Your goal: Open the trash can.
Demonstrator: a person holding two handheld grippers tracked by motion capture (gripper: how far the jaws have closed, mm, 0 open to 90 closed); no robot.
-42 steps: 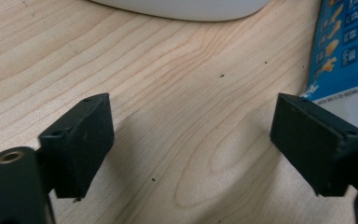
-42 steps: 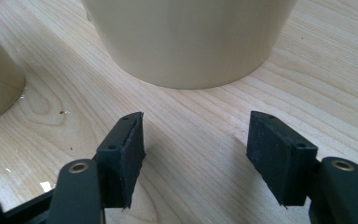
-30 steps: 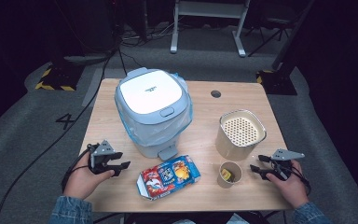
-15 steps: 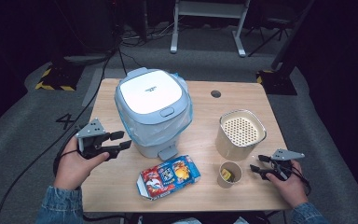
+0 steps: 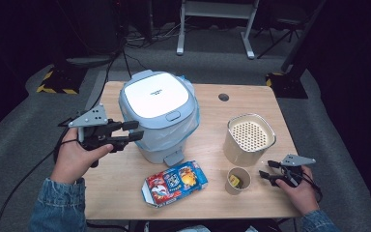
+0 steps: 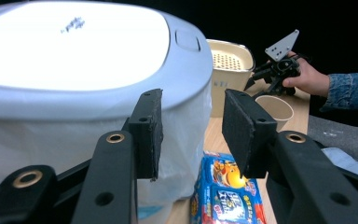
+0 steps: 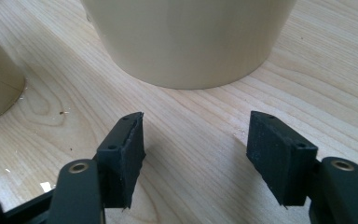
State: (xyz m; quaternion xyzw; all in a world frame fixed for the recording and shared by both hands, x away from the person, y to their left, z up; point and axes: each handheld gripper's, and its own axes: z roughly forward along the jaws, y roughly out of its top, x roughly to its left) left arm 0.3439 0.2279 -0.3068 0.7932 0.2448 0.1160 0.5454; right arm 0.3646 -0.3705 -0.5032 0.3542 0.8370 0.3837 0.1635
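A white-lidded, pale blue bin (image 5: 157, 113) with a plastic liner stands mid-table. My left gripper (image 5: 139, 131) is held up beside its left wall, jaws pointing at it. In the left gripper view the gripper (image 6: 192, 100) is open with nothing between its pads, which have just been closing; the bin (image 6: 74, 56) looms behind. My right gripper (image 5: 265, 168) rests low at the table's front right, open and empty, pointing at a paper cup (image 5: 237, 180). In the right gripper view it (image 7: 196, 135) faces a cream container (image 7: 191, 37).
The cream container (image 5: 249, 137) with a perforated top stands right of the bin. A colourful snack pack (image 5: 174, 182) lies in front of the bin near the wooden table's (image 5: 121, 193) front edge. A small round hole (image 5: 223, 97) sits at the back.
My left gripper has risen from the tabletop to the height of the bin's upper wall and come closer to it. The right hand has not moved.
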